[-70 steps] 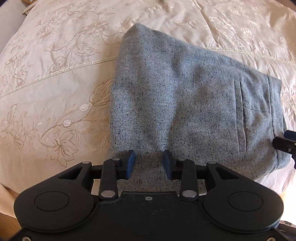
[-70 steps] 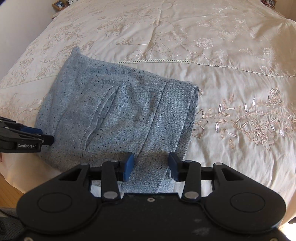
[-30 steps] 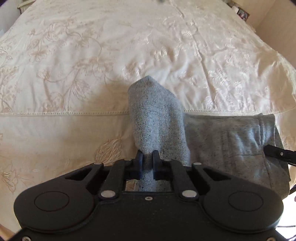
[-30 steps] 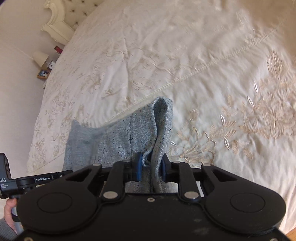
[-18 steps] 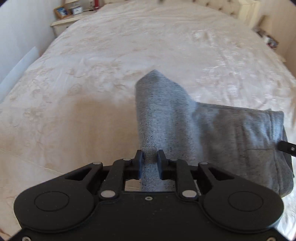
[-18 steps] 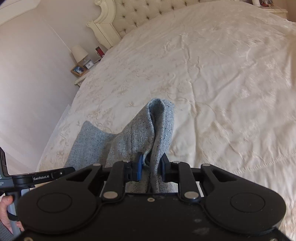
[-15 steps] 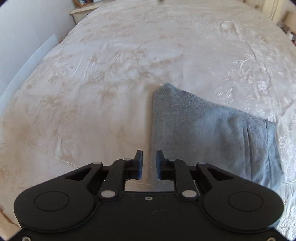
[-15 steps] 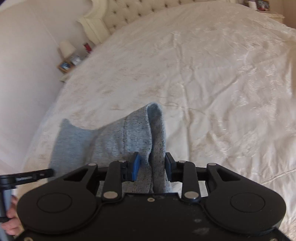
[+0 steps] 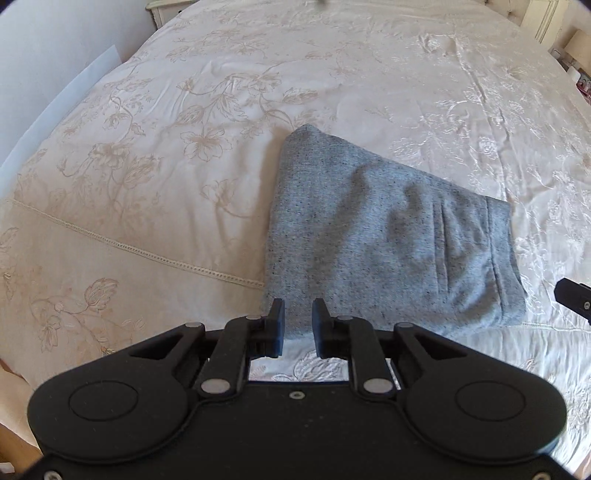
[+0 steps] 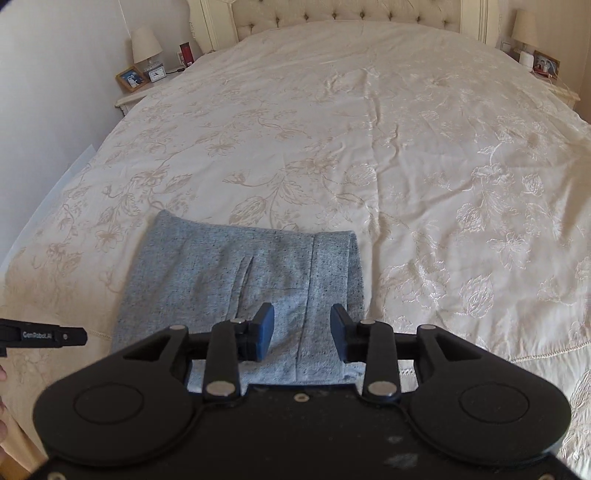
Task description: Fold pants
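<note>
The grey speckled pants lie folded into a compact rectangle on the cream embroidered bedspread. In the right wrist view the pants show the waistband at the right side. My left gripper is open and empty, its jaws apart just above the pants' near left edge. My right gripper is open and empty, hovering over the pants' near edge by the waistband. The tip of the right gripper shows at the right edge of the left wrist view; the left gripper shows at the left in the right wrist view.
The bed's tufted headboard stands at the far end. A nightstand with a lamp, photo frame and clock is at the far left, and another nightstand at the far right. A white wall runs along the left.
Both grippers lifted the folded pants off the bed, set them down farther up the bed, then opened and let go. The pants now lie flat.
</note>
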Tool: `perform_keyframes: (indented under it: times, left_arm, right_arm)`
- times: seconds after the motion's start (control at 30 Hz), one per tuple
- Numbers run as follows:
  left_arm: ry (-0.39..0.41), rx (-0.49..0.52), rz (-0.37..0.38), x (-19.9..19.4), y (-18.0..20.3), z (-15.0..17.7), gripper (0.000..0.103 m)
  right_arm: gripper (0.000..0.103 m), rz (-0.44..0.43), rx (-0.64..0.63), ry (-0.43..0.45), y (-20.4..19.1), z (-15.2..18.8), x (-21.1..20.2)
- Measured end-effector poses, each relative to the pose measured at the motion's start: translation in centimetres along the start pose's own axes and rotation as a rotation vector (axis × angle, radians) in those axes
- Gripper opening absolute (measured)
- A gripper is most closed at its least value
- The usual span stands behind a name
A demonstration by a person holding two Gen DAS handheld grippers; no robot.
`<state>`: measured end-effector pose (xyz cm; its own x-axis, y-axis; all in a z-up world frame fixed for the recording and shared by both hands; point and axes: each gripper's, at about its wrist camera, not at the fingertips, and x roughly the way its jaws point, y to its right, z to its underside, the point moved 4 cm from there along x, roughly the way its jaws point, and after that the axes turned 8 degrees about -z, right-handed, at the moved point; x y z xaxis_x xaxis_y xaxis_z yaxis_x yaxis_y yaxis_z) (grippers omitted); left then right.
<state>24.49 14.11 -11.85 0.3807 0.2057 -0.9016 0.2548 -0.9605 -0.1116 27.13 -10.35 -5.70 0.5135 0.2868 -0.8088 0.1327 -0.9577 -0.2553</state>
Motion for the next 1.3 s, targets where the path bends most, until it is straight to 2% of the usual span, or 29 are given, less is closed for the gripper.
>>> perform_keyframes:
  times: [0.2,0.47,1.3]
  left_arm:
    - [0.025,-0.02,0.039,-3.2,1.5,1.1,0.026]
    - [0.068,0.047,-0.007,-5.7,3.0,2.7,0.026]
    - [0.074,0.049,0.003,-7.1,3.0,4.4,0.027]
  right_arm:
    - [0.038,-0.034,0.035,0.04,-1.3,0.9,-3.3]
    - [0.039,-0.044,0.027,0.065,-2.1,1.9,-6.1]
    - [0.039,-0.044,-0.037,0.073,-4.0,3.8,-8.2]
